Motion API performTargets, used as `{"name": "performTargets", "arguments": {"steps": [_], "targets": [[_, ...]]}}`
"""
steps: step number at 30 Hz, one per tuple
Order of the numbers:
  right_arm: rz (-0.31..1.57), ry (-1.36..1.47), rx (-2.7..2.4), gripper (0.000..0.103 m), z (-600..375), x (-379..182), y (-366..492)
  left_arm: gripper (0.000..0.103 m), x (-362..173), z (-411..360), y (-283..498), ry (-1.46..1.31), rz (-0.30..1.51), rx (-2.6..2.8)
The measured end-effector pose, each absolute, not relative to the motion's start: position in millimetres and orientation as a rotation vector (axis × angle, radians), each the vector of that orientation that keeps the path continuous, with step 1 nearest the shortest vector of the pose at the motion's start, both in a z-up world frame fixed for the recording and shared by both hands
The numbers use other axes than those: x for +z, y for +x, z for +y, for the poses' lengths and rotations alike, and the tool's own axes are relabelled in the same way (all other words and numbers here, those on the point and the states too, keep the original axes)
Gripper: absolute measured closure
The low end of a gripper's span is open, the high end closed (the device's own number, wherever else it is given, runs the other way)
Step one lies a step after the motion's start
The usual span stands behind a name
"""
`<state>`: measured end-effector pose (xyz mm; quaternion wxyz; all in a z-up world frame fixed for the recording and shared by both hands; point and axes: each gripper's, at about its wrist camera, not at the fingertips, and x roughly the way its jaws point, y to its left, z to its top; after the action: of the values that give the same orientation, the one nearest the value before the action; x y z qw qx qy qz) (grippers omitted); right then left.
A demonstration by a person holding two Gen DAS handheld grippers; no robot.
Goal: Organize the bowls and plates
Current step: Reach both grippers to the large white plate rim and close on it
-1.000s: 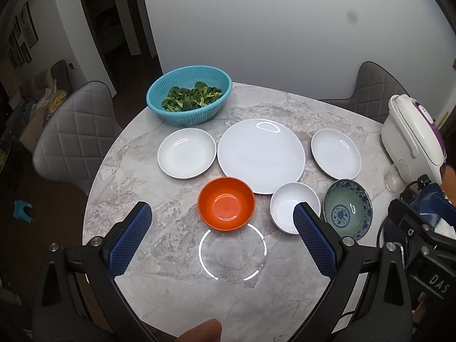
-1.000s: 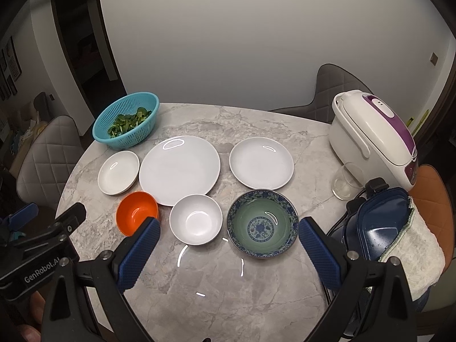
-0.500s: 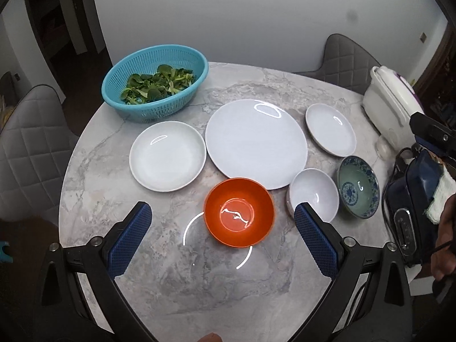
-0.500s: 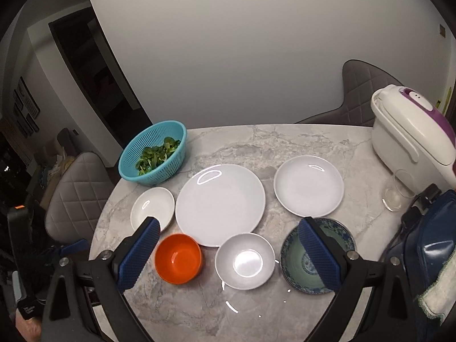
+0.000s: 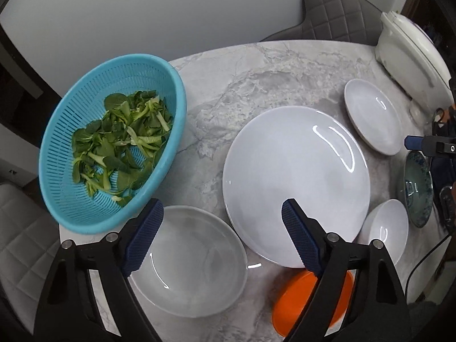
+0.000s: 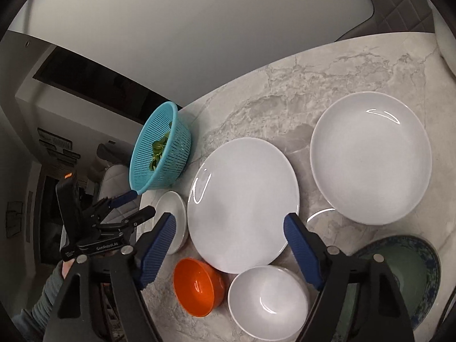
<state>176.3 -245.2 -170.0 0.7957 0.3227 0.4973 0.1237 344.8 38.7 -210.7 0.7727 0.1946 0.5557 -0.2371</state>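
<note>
A large white plate lies mid-table. A small white plate lies left of it, another small white plate right of it. An orange bowl, a white bowl and a blue patterned bowl stand along the near side. My left gripper is open and empty, hovering over the left small plate. My right gripper is open and empty, over the large plate's near edge.
A teal colander with greens stands at the far left of the marble table. A white rice cooker stands at the right edge. Grey chairs surround the table.
Both grippers have moved forward and down toward the table. The left one swung left over the small white plate; the right one came close to the large plate. Both stay open.
</note>
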Motion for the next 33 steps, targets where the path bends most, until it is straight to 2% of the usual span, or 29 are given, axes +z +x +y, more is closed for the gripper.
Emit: {"name": "performTargets", "arguments": {"steps": [4,10,19,28,31,33], "targets": [[1.146,0.705,0.276,0.03,-244,-199,191,0.042,-244,29,360,0.447,1.274,-0.567],[1.171,0.726,0.25,0.032,-250,-224,199,0.043,-271,19,379,0.45,1.318,-0.593],[1.219,0.739,0.173,0.032,-252,-239,198,0.051,-291,-4,382,0.477,1.352,-0.689],[1.254,0.734,0.169,0.033,-251,-248,199,0.051,-309,-9,380,0.468,1.437,-0.724],[1.297,0.677,0.144,0.035,-243,-252,204,0.057,-316,-7,386,0.418,1.462,-0.73],[1.329,0.678,0.124,0.041,-241,-258,206,0.064,-323,-8,387,0.391,1.483,-0.742]]}}
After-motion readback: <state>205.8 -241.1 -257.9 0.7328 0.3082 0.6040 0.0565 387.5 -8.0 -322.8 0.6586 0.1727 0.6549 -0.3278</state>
